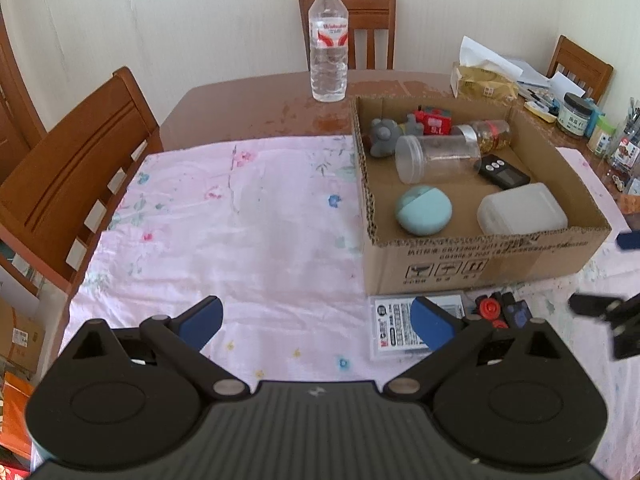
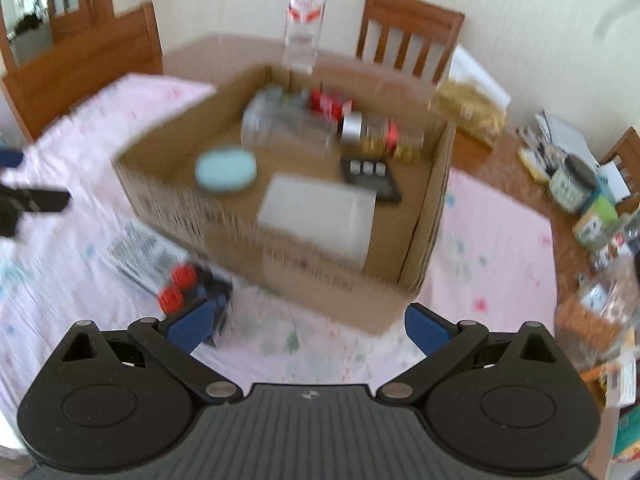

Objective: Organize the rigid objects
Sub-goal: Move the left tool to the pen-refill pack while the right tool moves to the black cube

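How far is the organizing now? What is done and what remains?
Several items already lie in the cardboard box, such as the teal case and clear jar. Both the left gripper and right gripper are open, holding nothing. The flat packet, toy car and water bottle remain outside.

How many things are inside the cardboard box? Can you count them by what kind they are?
Inside the cardboard box:
Toys: 2, the grey toy and the red toy
Jars: 2, the clear jar and the glitter jar
Teal round case: 1
White plastic box: 1
Black timer: 1
Total: 7
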Available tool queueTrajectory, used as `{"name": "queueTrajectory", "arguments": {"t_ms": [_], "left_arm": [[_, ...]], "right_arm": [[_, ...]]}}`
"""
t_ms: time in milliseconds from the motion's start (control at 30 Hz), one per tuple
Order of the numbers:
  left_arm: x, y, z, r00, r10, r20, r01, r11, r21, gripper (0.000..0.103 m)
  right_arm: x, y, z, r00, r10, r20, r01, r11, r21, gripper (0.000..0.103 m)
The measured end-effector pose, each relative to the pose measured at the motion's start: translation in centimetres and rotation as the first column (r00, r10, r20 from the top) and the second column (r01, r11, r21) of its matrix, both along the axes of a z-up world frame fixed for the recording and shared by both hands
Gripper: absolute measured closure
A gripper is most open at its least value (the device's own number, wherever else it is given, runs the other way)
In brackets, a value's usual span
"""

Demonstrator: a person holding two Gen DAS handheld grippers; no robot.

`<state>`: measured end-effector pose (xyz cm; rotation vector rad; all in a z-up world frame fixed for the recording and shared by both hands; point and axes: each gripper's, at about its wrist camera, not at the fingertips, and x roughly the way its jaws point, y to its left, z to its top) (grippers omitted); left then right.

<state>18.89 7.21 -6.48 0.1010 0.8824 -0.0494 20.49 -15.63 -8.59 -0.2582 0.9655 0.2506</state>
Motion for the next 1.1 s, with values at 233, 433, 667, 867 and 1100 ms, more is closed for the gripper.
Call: {"name": "queueTrajectory", "arguments": {"t_ms": [233, 433, 667, 867, 1100], "left_arm": [[-0.6, 0.6, 0.0, 1.000, 0.009, -0.009, -0.009, 1.000, -0.004, 0.003], [-0.8, 1.3, -0.3, 0.999, 0.029, -0.022, -0.029, 1.000, -0.010, 0.003], [-0.8, 1.2, -0.4, 0.999, 0.031, -0.025, -0.031, 0.999, -0.014, 0.003], [-1.0, 0.9, -0.7, 0.999, 0.029, -0.040, -0.030, 0.999, -0.017, 0.003], [-1.2, 0.6, -1.3, 0.998, 0.011, -0.064, -0.012, 1.000, -0.011, 0.003]], "right_arm": [[1.7, 0.9, -3.7, 0.996, -0.093, -0.013, 0.092, 0.994, -0.061, 0.000], [0.6, 1.7, -3.7, 0.998, 0.006, -0.065, -0.006, 1.000, 0.000, 0.000], [-0.8, 3.4, -3.3, 0.974, 0.213, -0.079, -0.205, 0.974, 0.093, 0.000], [-1.1, 5.9, -4.3, 0.945, 0.320, -0.071, -0.312, 0.945, 0.102, 0.020], [-1.5, 7.2, -4.8, 0.940, 0.336, -0.055, -0.332, 0.941, 0.072, 0.050]]}}
